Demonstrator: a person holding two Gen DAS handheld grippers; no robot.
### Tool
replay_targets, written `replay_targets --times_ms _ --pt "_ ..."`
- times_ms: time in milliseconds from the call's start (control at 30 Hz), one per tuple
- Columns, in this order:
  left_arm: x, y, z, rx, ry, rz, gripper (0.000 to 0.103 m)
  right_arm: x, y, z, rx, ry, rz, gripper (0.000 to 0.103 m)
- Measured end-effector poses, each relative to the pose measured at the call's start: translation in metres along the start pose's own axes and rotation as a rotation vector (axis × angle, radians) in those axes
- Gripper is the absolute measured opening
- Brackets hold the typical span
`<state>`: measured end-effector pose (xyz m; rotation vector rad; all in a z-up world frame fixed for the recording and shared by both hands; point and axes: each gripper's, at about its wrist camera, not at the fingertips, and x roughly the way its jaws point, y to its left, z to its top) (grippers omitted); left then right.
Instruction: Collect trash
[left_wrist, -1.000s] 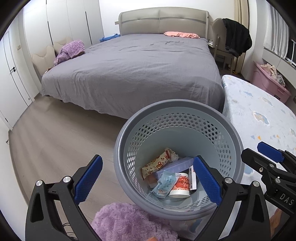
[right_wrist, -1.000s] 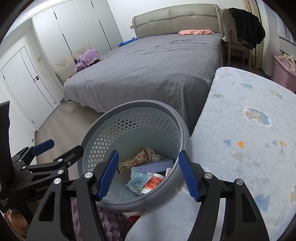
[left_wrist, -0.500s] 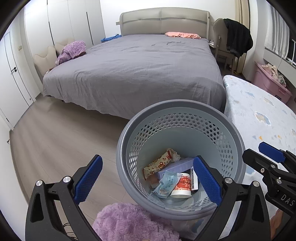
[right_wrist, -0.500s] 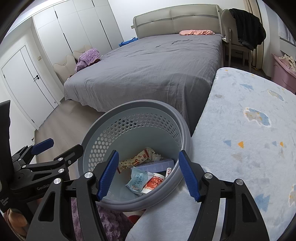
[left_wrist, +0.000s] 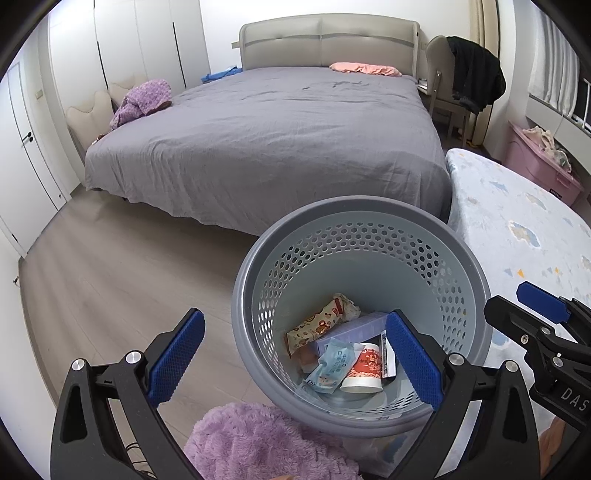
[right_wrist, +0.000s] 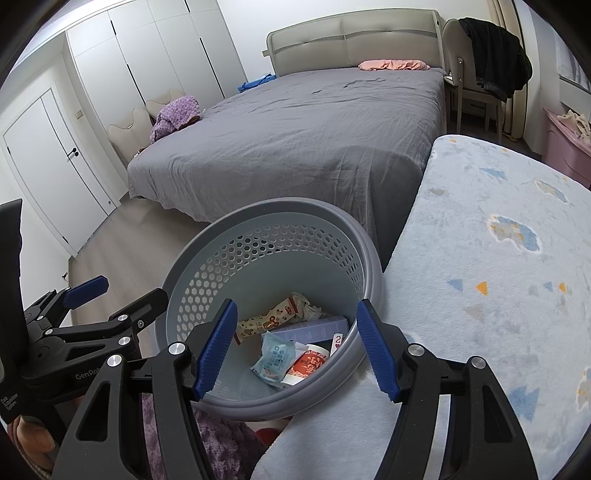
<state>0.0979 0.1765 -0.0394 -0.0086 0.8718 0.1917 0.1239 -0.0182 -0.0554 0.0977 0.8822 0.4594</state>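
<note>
Basically nothing has moved since a second ago: the view from the left side slid a touch so the bin sits slightly further right in it, and that's all.

The grey perforated bin (left_wrist: 255, 317) stands on the wood floor (left_wrist: 110, 288), squeezed between the big grey bed (left_wrist: 280, 136) on the far side and a pale blue patterned mat (right_wrist: 480, 258) on the right, its rim touching the mat's edge. The trash is down in the bottom: a snack wrapper (left_wrist: 314, 325) on the far left side, a lavender box (left_wrist: 354, 330) beside it, a light blue packet (left_wrist: 332, 363) lying on top near the middle, and a red and white paper cup (left_wrist: 364, 369) tipped on its side just right of the packet. A small white card (right_wrist: 337, 341) leans against the right wall.

Both tongs hang above the bin, pointing down into it. The left gripper (left_wrist: 293, 360) has its blue pads spread wide with nothing between them. The right gripper (right_wrist: 297, 349) is spread apart too and holds nothing. Neither one touches the bin or the trash.

Some fuzzy purple fabric (left_wrist: 258, 443) sits at the near edge right below the bin.
</note>
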Motion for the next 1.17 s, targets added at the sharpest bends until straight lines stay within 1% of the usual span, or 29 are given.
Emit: replay_targets --times_ms 1167 --pt "0.0003 0.0043 -0.0014 -0.008 -0.003 0.009 0.097 0.0018 0.0034 -0.0007 -0.009 0.005 -0.001 0.065"
